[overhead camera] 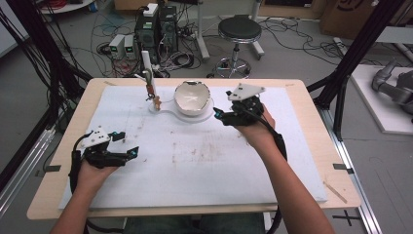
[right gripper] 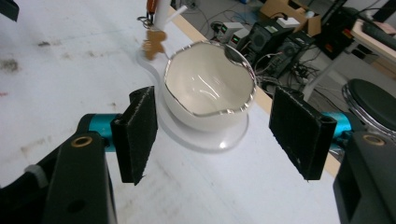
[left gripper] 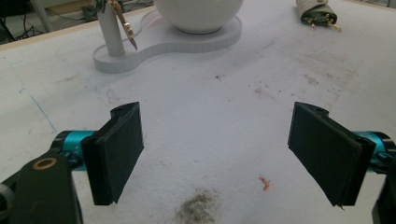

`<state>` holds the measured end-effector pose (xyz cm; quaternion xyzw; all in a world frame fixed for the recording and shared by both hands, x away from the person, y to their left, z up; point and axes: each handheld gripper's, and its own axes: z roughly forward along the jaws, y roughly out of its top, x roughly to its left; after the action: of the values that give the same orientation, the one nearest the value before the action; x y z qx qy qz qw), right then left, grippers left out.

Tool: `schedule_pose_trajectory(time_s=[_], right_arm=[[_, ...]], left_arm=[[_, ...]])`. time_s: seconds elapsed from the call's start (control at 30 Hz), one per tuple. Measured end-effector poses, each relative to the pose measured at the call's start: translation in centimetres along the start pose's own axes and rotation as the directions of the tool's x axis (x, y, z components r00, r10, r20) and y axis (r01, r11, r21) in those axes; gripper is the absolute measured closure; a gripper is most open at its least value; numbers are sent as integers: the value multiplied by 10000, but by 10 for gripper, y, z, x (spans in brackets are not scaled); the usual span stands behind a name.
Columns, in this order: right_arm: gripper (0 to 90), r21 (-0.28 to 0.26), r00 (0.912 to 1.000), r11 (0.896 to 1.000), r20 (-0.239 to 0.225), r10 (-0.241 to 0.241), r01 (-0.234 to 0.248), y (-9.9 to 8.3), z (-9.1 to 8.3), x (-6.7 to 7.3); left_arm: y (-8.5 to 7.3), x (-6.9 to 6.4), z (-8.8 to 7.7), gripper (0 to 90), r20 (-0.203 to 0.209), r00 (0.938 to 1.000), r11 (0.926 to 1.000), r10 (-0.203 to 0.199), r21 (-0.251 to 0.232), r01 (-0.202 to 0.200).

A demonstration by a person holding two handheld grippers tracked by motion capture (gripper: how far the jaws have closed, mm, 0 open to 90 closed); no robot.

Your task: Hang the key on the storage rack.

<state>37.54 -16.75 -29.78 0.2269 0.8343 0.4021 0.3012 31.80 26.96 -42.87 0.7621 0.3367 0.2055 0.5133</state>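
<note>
No words, labels, brand names or numbers can be read on anything here. The one sign is a black cross (overhead camera: 348, 217) marked on the floor, just off the table's near right corner. A brown cardboard box (overhead camera: 347, 14) on the floor past the far right corner of the table has a dark print on its side, but it is cut off and too blurry to read. The small boxes (overhead camera: 122, 46) on the floor beyond the far left side of the table have little green lit spots on their fronts, too small to show any number.
</note>
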Motion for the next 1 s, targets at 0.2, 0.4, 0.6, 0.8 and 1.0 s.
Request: schedule_pose_trajectory(time_s=[0.2, 0.4, 0.6, 0.8, 1.0], right_arm=[[326, 46, 9988, 9993, 332, 359, -361, -33, -22, -1], [320, -150, 9945, 9962, 584, 868, -861, -64, -39, 2], [306, -389, 9881, 9905, 742, 1345, -1319, -94, -45, 4], [224, -128, 9754, 9786, 794, 2058, -2055, -123, -42, 2], [212, 43, 9535, 9569, 853, 2889, -2903, -147, -38, -6]], left_arm=[[1, -1, 0, 181, 22, 10000, 9999, 22, -103, -22], [2, -1, -1, 181, -22, 10000, 9997, 13, -262, -13], [2, 0, 1, 181, -41, 10000, 9993, -70, -376, 69], [2, 1, 0, 181, -45, 9999, 9992, -104, -384, 103], [3, 2, 4, 181, 53, 10000, 9992, -65, -385, 67]])
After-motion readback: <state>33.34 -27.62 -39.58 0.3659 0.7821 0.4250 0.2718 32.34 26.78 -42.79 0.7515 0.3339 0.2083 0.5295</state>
